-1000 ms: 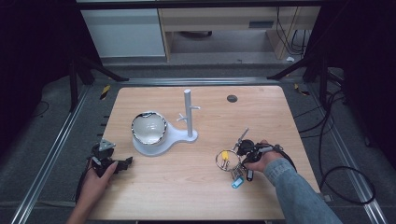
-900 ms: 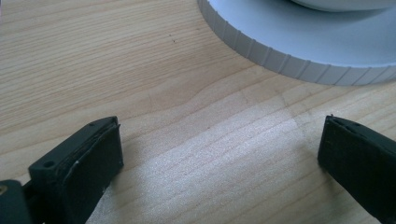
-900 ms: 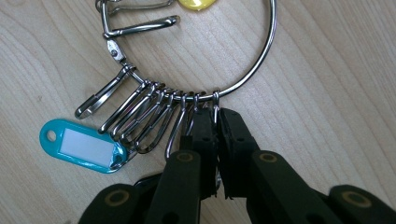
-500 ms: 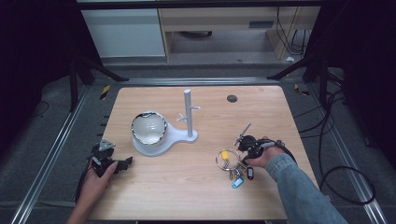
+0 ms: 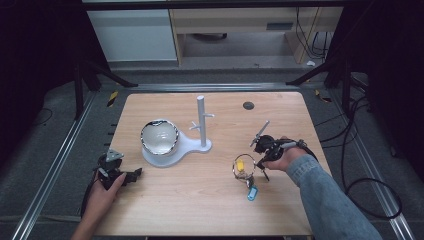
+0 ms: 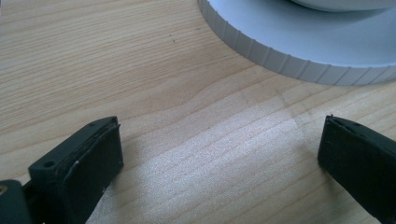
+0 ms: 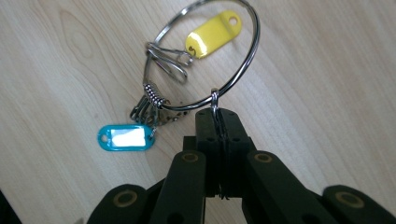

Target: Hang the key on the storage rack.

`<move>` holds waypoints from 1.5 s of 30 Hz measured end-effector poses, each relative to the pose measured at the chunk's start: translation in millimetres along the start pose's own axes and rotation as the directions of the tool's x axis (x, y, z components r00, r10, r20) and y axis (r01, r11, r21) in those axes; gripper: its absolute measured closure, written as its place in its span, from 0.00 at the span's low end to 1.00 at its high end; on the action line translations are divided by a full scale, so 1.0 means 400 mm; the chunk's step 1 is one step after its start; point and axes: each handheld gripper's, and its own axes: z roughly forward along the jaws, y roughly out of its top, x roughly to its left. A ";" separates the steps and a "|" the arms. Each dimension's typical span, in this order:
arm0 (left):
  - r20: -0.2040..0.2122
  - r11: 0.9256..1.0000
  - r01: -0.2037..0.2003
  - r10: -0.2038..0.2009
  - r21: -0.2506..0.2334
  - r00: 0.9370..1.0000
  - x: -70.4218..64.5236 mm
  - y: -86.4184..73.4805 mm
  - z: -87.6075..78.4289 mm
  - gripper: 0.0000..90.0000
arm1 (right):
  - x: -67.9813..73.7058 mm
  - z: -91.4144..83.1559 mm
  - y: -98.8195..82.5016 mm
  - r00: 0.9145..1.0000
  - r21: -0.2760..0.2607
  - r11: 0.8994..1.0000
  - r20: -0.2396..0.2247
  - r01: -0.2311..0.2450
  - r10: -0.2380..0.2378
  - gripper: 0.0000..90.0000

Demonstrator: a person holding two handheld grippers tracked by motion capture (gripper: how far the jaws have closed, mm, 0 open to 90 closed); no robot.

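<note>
Between pinching right tongs (image 7: 219,122), wire key ring (image 7: 233,79) with yellow tag (image 7: 214,34), blue tag (image 7: 126,137); left tongs (image 6: 219,154) spread.

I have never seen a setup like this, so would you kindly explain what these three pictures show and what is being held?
A person at a wooden table holds a two-jaw gripper in each hand. The high view looks down from above; each of the other two pictures comes from a camera riding on one gripper. The left gripper rests open and empty near a white stand with a bowl on its base. The right gripper is shut on a small loop on a key ring carrying a yellow tag and a blue tag.
</note>
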 end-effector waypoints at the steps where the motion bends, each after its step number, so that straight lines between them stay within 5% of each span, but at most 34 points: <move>1: 0.000 1.000 0.000 0.000 -0.002 1.000 0.000 0.000 0.000 0.00 | 0.000 -0.007 0.005 1.000 -0.002 1.000 0.000 0.003 -0.003 0.98; 16: 0.001 1.000 0.001 -0.001 -0.001 1.000 0.000 0.000 0.000 0.00 | -0.007 -0.092 0.085 0.998 0.022 0.998 0.027 0.058 -0.059 0.98; 45: 0.000 1.000 -0.002 0.002 0.001 1.000 0.000 0.000 0.000 0.00 | -0.015 -0.204 0.177 0.995 0.036 0.996 0.044 0.085 -0.086 0.98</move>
